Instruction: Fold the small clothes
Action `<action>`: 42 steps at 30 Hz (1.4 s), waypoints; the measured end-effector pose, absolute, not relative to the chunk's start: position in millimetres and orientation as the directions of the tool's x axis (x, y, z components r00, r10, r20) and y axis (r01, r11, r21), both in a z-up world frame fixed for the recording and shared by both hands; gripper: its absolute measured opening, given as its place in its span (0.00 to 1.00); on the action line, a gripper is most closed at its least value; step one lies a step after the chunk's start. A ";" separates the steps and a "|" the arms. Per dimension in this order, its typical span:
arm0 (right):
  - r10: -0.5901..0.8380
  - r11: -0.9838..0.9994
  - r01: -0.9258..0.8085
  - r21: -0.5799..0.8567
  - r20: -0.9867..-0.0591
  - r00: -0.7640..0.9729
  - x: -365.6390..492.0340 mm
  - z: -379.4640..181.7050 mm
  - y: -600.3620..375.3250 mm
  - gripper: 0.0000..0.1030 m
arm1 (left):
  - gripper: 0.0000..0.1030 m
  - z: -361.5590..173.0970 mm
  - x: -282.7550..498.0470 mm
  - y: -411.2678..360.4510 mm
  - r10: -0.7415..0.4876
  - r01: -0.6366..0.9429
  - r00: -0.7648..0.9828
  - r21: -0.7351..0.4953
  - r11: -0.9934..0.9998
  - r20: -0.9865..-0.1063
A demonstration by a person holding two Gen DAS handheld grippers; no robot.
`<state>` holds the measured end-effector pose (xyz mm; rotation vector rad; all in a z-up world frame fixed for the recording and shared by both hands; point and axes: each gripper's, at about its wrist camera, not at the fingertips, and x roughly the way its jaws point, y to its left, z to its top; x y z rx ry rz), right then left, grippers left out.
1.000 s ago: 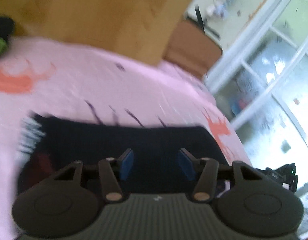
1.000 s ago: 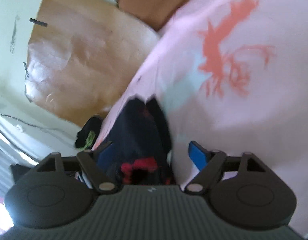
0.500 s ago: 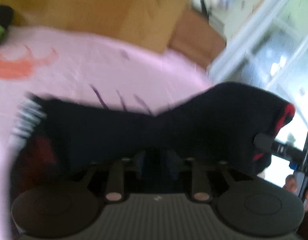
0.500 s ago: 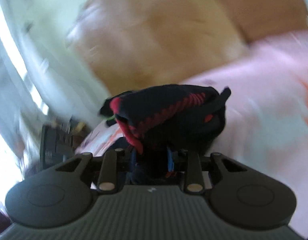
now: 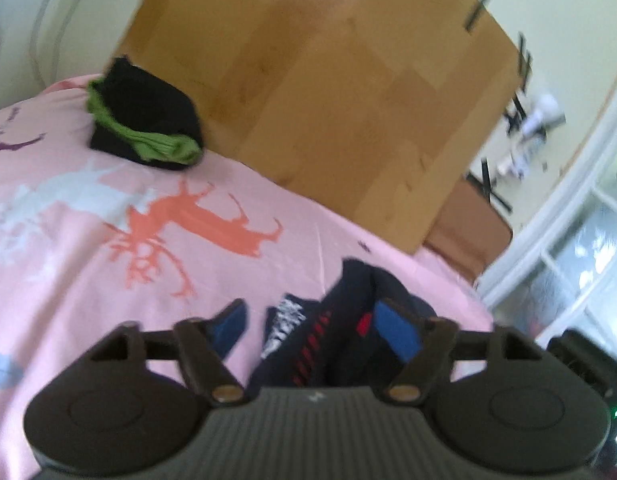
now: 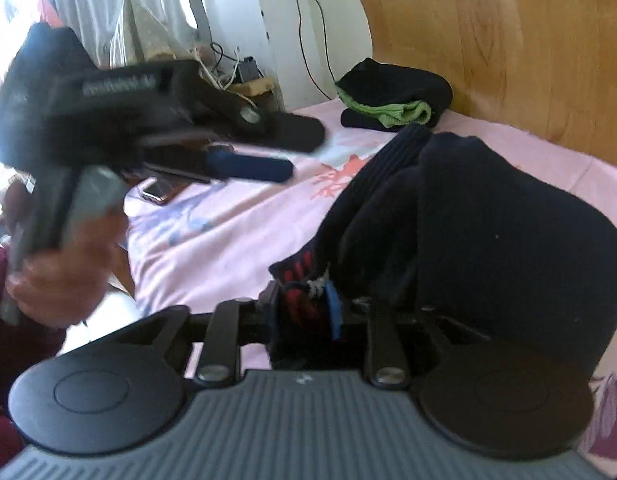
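A black sock with red and white marks (image 5: 332, 336) lies doubled over on the pink bed sheet (image 5: 88, 240). My left gripper (image 5: 312, 328) is open, with the sock lying between its blue pads. In the right wrist view my right gripper (image 6: 304, 308) is shut on the folded sock (image 6: 468, 232), whose bulk drapes over the right finger. The left gripper (image 6: 292, 156) shows there too, open and raised above the sheet (image 6: 228, 232), held by a hand.
A folded black and green garment (image 5: 144, 124) lies at the head of the bed by the wooden headboard (image 5: 328, 80); it also shows in the right wrist view (image 6: 392, 100). A phone (image 6: 160, 192) lies at the bed's left edge. A window is at the right.
Both grippers shut on the sock and lifted it. The sock is now doubled over, the left gripper has opened and drawn back, and the right gripper still holds it.
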<state>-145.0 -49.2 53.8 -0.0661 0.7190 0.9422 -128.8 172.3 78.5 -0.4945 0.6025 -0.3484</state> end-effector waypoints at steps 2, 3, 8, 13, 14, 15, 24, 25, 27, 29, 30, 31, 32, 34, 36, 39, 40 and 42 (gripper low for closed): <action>0.720 0.603 -0.757 0.253 -0.580 0.380 -149.6 54.7 -58.0 0.36 | 0.88 78.1 -119.4 150.0 -0.450 0.202 0.758 -0.485 0.851 -0.473; 0.727 0.599 -0.756 0.263 -0.575 0.376 -153.3 57.7 -62.5 0.43 | 0.89 78.0 -114.4 139.5 -0.428 0.204 0.756 -0.443 0.873 -0.495; 0.774 0.610 -0.724 0.321 -0.434 0.461 -179.6 79.1 -121.4 0.61 | 1.00 58.3 -101.3 119.7 -0.307 0.160 0.742 -0.288 0.944 -0.596; 0.708 0.699 -0.525 0.486 -0.369 0.602 -168.8 64.1 -189.8 0.79 | 1.00 53.4 -99.2 129.3 -0.329 0.152 0.728 -0.327 0.933 -0.601; 0.695 0.703 -0.460 0.543 -0.387 0.606 -159.2 54.0 -197.7 0.79 | 1.00 52.5 -99.5 128.3 -0.327 0.150 0.728 -0.324 0.934 -0.603; 0.693 0.697 -0.415 0.585 -0.399 0.601 -152.0 45.6 -200.6 0.79 | 1.00 52.1 -100.9 126.9 -0.322 0.149 0.729 -0.319 0.936 -0.604; 0.719 0.671 -0.371 0.642 -0.440 0.539 -128.9 4.6 -156.8 0.93 | 1.00 45.7 -108.4 124.4 -0.310 0.140 0.720 -0.307 0.941 -0.621; 0.718 0.675 -0.385 0.630 -0.439 0.540 -127.7 6.5 -151.4 0.93 | 1.00 44.9 -108.8 124.9 -0.312 0.141 0.719 -0.310 0.940 -0.621; 0.722 0.671 -0.398 0.626 -0.427 0.545 -131.2 8.3 -158.1 0.93 | 1.00 43.7 -109.2 125.2 -0.317 0.140 0.718 -0.318 0.938 -0.620; 0.728 0.662 -0.403 0.633 -0.412 0.548 -130.2 6.1 -159.9 0.93 | 1.00 42.8 -108.9 125.3 -0.320 0.138 0.717 -0.325 0.936 -0.619; 0.726 0.663 -0.406 0.628 -0.410 0.551 -128.5 5.3 -158.1 0.93 | 1.00 42.5 -109.0 124.9 -0.320 0.136 0.717 -0.326 0.935 -0.619; 0.725 0.665 -0.410 0.624 -0.408 0.555 -131.2 5.2 -160.3 0.93 | 1.00 42.3 -109.1 124.7 -0.320 0.136 0.717 -0.326 0.935 -0.619; 0.724 0.667 -0.416 0.619 -0.405 0.559 -134.7 5.2 -164.3 0.93 | 1.00 42.0 -109.3 124.8 -0.321 0.137 0.718 -0.326 0.935 -0.618; 0.724 0.667 -0.424 0.612 -0.399 0.563 -143.7 7.3 -173.0 0.93 | 1.00 41.6 -109.3 125.1 -0.324 0.136 0.716 -0.332 0.934 -0.618; 0.724 0.668 -0.428 0.609 -0.396 0.565 -144.5 7.0 -173.0 0.94 | 1.00 40.6 -109.4 125.5 -0.329 0.136 0.715 -0.338 0.931 -0.617; 0.723 0.669 -0.435 0.603 -0.393 0.568 -144.7 6.3 -172.1 0.94 | 1.00 39.6 -109.9 125.6 -0.332 0.135 0.715 -0.344 0.929 -0.615; 0.725 0.668 -0.437 0.602 -0.392 0.567 -144.2 6.0 -172.5 0.94 | 1.00 39.3 -110.4 125.3 -0.332 0.134 0.716 -0.346 0.929 -0.614; 0.725 0.668 -0.439 0.601 -0.391 0.568 -143.7 6.1 -172.2 0.94 | 1.00 38.1 -110.7 125.7 -0.336 0.134 0.716 -0.352 0.926 -0.612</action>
